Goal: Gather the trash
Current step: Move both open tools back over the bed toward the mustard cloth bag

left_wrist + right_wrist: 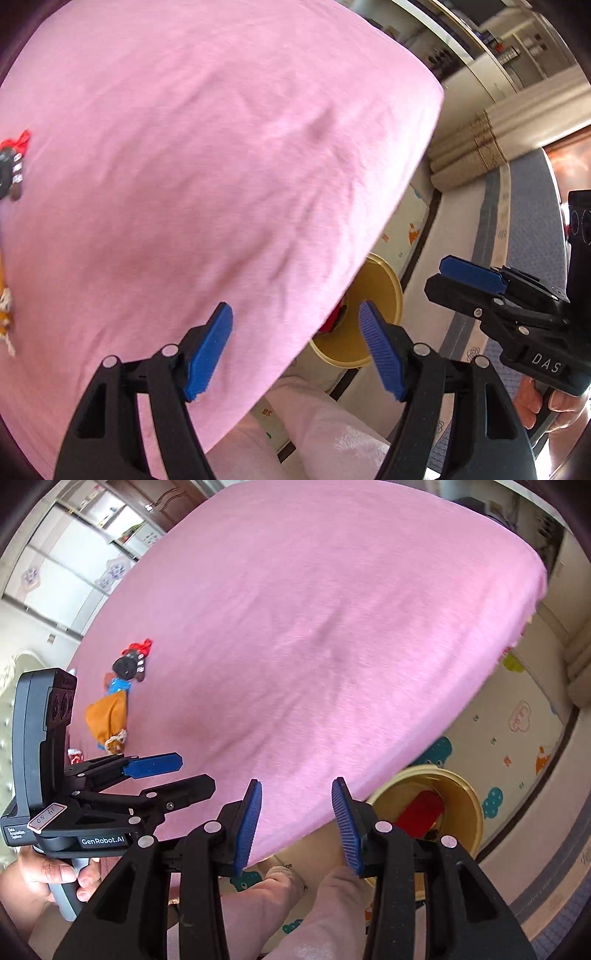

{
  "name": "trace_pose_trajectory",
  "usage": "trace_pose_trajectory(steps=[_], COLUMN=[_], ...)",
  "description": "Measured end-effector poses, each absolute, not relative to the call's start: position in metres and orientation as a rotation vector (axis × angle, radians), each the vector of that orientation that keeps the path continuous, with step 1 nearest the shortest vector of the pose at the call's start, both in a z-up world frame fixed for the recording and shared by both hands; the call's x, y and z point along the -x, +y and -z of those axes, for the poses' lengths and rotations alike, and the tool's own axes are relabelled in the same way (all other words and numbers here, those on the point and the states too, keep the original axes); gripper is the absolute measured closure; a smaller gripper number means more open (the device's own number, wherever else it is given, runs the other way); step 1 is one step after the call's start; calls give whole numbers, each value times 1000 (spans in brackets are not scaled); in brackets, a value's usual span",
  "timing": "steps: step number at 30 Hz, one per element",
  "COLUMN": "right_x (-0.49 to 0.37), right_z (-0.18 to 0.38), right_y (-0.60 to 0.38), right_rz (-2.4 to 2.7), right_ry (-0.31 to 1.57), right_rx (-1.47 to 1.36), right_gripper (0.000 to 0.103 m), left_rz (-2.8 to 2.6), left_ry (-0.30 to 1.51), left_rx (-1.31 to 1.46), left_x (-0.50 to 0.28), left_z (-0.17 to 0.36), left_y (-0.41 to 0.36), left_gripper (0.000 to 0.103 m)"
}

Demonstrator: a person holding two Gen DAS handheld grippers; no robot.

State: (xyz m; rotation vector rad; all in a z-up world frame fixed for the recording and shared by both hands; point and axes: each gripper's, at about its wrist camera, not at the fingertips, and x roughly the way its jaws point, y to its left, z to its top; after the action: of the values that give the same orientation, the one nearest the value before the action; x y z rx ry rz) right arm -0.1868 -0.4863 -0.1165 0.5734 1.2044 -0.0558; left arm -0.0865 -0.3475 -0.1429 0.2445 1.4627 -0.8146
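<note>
Both hand-held grippers hang over the near edge of a bed covered by a pink sheet (314,627), pointing steeply down. The left hand-held gripper (295,350) has its blue pads spread wide with nothing between them; the sheet's edge and the floor show through the gap. The right hand-held gripper (297,827) stands partly spread, also empty, its pads apart over the sheet's edge.

The trash bin (469,805), a yellow round tub, sits on the patterned floor mat (524,738) just beside the bed, partly tucked under the overhanging sheet. It lies to the lower right of the right hand-held gripper's pads, and just behind the left one's right pad in the left wrist view. A red piece of trash (421,808) lies inside it.

A small doll (114,705) in orange and blue lies on the sheet, well apart from both.
</note>
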Motion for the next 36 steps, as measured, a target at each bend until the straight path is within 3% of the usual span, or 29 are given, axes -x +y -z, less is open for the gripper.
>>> trace_pose_trajectory(steps=[10,19,33,36], right_x=[64,-6,-94,-105], right_z=[95,90,120,126], right_y=[-339,-211,-121,-113], right_rz=[-226,-350,-339,-300], right_ry=[1226,1222,1283,1300], right_rx=[-413,-317,-289,-247], right_gripper=[63,63,63,55], left_rz=[475,323,207,201], left_ry=[1403,1355,1384,1400], left_rx=[16,107,216,227], left_x=[2,-29,-48,-52], left_z=[117,116,140,147], left_y=[-154,-16,67,72], left_gripper=[32,31,31,30])
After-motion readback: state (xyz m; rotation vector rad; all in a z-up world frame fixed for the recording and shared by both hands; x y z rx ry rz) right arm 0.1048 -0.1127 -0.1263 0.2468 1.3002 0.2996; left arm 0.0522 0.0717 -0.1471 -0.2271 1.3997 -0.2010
